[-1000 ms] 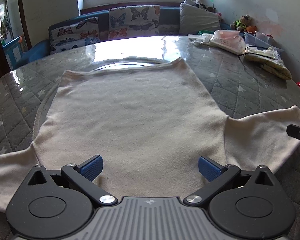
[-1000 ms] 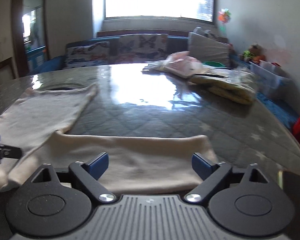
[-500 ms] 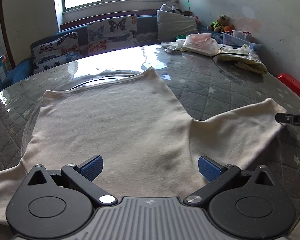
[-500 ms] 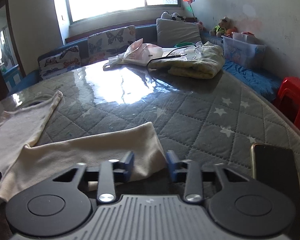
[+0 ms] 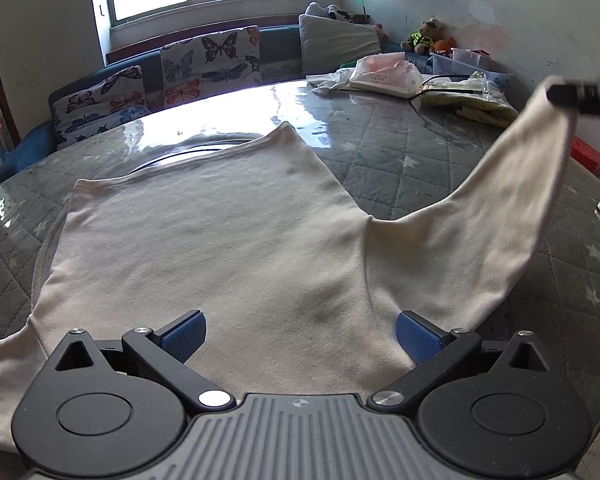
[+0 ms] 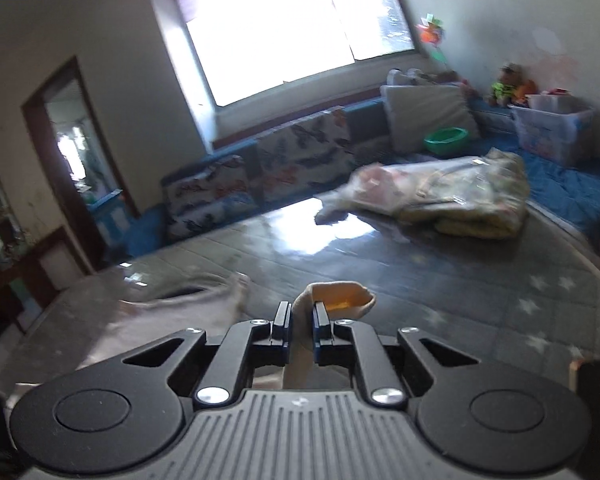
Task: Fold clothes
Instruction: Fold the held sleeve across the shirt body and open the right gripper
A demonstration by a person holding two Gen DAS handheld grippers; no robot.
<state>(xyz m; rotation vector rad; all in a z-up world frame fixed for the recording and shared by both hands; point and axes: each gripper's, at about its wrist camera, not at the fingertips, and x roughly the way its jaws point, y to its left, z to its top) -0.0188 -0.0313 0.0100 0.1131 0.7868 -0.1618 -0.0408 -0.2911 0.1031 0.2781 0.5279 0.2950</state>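
- Cream long-sleeved knit top [image 5: 220, 248]: spread flat on grey quilted desk [image 5: 440, 152] under glossy clear cover, hem toward window, neckline end near left tongs [image 5: 298, 334].
- Left tongs: spread wide, blue pads either side of cloth, gripping nothing, hovering low over near edge of garment.
- Right tongs [image 6: 298, 320]: clamped on cuff of right sleeve [image 5: 512, 200]; cuff bunched between pads, poking out beyond tips in right wrist view.
- Sleeve lifted clear of desk, hanging in slack arc from shoulder seam up to cuff; left sleeve [image 5: 4, 364] lying flat at lower left edge of left wrist view.
- Step in hand, by judgement: carrying raised sleeve across onto body for first fold.
- For clean fold: carry cuff inward in low arc, keep light tension so cloth lays without twist, aim crease along shoulder seam line.
- Worth pinning body with left tongs near armpit, since smooth cover likely lets knit slide.
- Release only once cuff rests flat on body, sleeve edge parallel to side seam.
- Risk: bunched grip leaving cuff crumpled; smoothing afterwards likely needed.
- Well apart at far right: folded yellow-green blanket [image 6: 476, 208] and white plastic bag [image 5: 384, 74]; no interference expected.
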